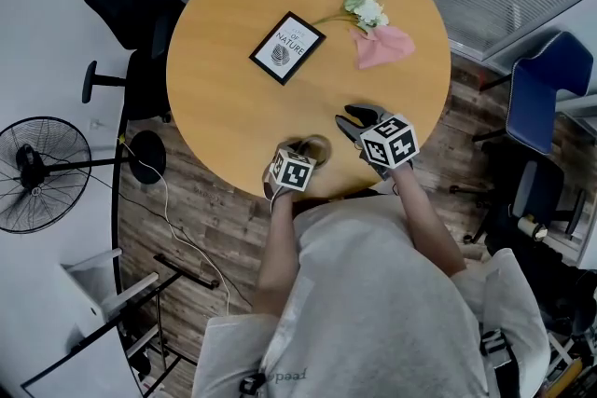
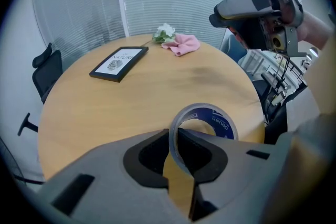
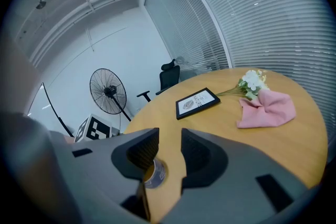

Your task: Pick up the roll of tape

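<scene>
The roll of tape [image 1: 314, 147], clear with a blue inner core, lies flat near the front edge of the round wooden table [image 1: 224, 107]. My left gripper [image 1: 303, 154] points steeply down onto it. In the left gripper view the roll of tape [image 2: 212, 119] has its near wall pinched between the two pads, one outside the ring and one inside, so the left gripper [image 2: 174, 136] is shut on it. My right gripper [image 1: 353, 119] hovers just right of the roll. Its jaws stand apart with nothing between them in the right gripper view [image 3: 169, 147], where the tape [image 3: 156, 173] shows low, beyond the left jaw.
A black-framed picture [image 1: 287, 47] lies mid-table. White flowers [image 1: 366, 6] and a pink cloth [image 1: 384, 47] lie at the far right side. A floor fan [image 1: 37, 172] and a black chair [image 1: 131, 5] stand left of the table, a blue chair [image 1: 546, 89] at right.
</scene>
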`<action>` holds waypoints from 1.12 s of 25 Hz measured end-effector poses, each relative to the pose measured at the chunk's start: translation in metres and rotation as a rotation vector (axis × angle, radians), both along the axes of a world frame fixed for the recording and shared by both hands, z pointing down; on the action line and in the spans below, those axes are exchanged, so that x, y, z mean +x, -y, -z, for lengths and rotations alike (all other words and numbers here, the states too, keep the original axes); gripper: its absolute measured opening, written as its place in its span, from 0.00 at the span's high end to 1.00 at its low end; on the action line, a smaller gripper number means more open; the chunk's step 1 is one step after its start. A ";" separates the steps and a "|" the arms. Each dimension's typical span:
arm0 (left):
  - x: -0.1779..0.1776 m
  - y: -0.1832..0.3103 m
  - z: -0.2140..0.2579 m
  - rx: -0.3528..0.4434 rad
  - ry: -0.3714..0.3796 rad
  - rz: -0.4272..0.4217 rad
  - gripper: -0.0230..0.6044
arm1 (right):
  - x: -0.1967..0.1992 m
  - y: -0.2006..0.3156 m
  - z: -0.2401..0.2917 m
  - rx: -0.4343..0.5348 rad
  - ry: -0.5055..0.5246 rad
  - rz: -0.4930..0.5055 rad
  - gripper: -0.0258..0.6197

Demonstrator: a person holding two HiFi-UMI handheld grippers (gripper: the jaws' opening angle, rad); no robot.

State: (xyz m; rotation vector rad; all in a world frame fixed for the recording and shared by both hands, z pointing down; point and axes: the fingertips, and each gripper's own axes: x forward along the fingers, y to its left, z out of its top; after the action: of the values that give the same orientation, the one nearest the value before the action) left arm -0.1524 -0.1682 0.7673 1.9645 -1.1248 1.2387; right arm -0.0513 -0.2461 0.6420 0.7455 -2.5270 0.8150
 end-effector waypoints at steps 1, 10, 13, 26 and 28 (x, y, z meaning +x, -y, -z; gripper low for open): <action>0.000 0.000 0.000 0.002 -0.008 0.008 0.88 | 0.000 0.000 0.000 0.000 0.000 0.000 0.76; -0.008 0.005 0.005 0.021 -0.091 0.121 0.88 | 0.002 0.001 -0.001 0.000 -0.012 -0.002 0.77; -0.012 0.013 0.014 0.047 -0.115 0.159 0.88 | 0.001 0.003 -0.001 0.000 -0.013 -0.002 0.77; -0.018 0.040 0.056 0.186 -0.097 0.159 0.88 | 0.000 0.000 0.001 0.006 -0.019 0.008 0.77; -0.017 0.045 0.067 0.213 -0.102 0.168 0.88 | 0.001 0.001 0.002 0.007 -0.019 0.006 0.77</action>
State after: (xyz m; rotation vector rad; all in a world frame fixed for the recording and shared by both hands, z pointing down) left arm -0.1699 -0.2129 0.7006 2.0131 -1.3858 0.9540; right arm -0.0500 -0.2467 0.6404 0.7445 -2.5149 0.7944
